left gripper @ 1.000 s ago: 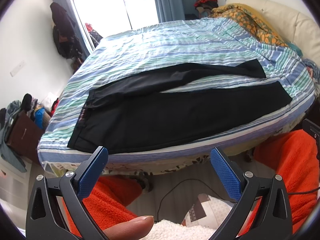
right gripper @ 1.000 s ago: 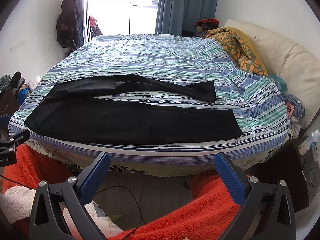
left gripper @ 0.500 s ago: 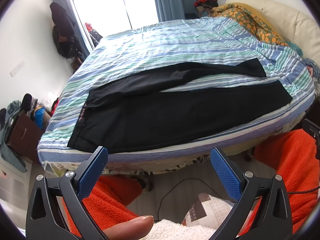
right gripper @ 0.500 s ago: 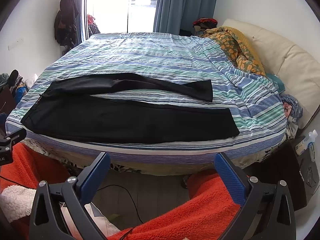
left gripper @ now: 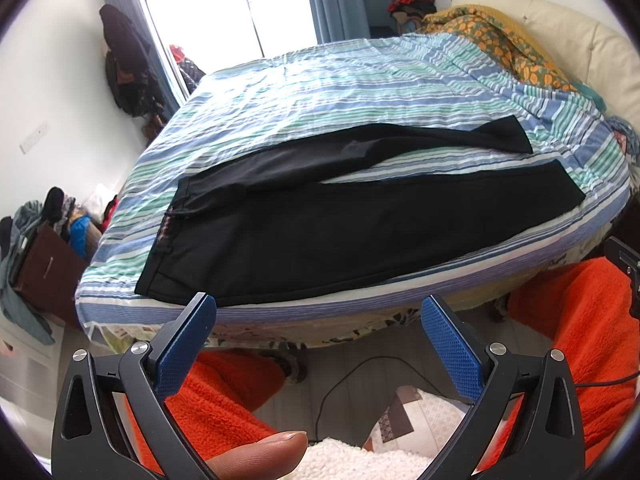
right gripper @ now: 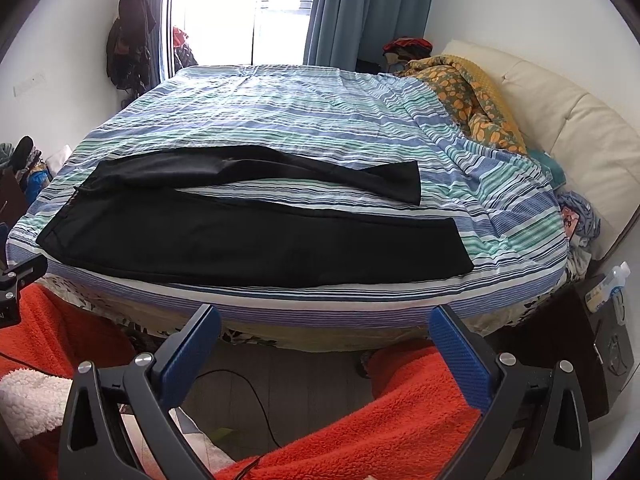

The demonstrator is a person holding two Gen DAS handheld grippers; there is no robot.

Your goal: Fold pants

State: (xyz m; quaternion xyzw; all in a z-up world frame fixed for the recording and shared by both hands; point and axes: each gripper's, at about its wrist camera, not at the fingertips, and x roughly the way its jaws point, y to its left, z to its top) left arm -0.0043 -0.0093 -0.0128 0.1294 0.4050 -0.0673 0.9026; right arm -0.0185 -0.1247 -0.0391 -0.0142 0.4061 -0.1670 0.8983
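Note:
Black pants [left gripper: 340, 224] lie flat on the striped bed [left gripper: 320, 92], waistband at the left and both legs spread toward the right, with a strip of sheet between them. They also show in the right wrist view [right gripper: 240, 236]. My left gripper [left gripper: 318, 308] is open and empty, held off the bed's near edge below the waist end. My right gripper [right gripper: 324, 320] is open and empty, off the near edge below the legs. Neither touches the pants.
An orange-patterned blanket [right gripper: 472, 96] is bunched at the cream headboard [right gripper: 576, 128] on the right. Orange fleece [right gripper: 400, 412] and a floor cable [left gripper: 348, 376] lie below the grippers. Clothes and boxes [left gripper: 40, 240] pile left of the bed. A nightstand with a bottle [right gripper: 604, 292] stands at right.
Both grippers have edged slightly closer to the bed. The pants have not moved and both grippers stay open.

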